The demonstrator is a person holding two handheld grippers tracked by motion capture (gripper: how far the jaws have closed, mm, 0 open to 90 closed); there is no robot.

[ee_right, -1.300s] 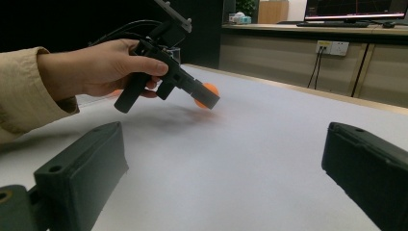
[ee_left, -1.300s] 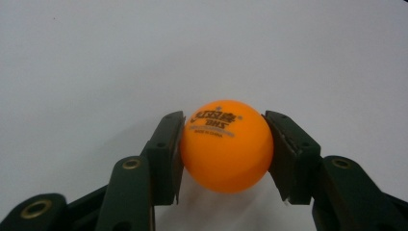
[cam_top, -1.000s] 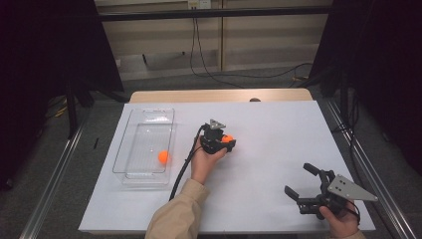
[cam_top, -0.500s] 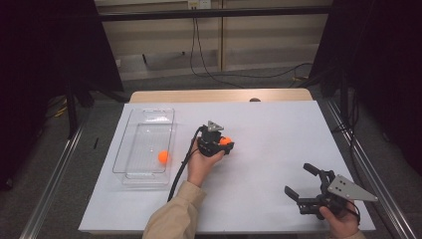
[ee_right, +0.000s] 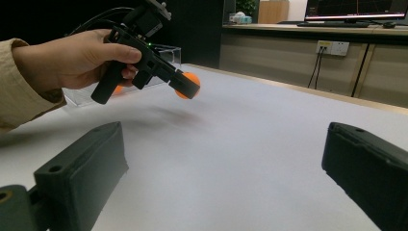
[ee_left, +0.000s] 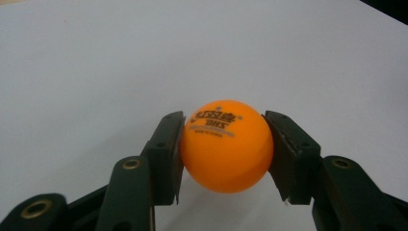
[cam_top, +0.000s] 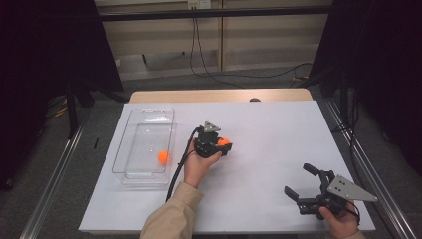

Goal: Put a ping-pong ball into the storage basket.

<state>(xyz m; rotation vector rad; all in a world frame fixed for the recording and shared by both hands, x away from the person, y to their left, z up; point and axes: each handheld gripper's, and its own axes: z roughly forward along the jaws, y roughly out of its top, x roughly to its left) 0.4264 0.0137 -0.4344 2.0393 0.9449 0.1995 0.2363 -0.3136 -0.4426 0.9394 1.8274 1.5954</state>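
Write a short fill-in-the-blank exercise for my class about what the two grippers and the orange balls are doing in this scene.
1. The left gripper is shut on an orange ____.
2. The held ball is lifted off the white ____.
3. The other orange ball lies in the clear ____.
4. The right gripper has its jaws ____.

Missing words: ball; table; tray; open

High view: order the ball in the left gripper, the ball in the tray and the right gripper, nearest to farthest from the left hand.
1. Held orange ball: in the left gripper, just past the left hand.
2. Orange ball in the clear tray: to the hand's left.
3. Right gripper: far off at the table's near right.
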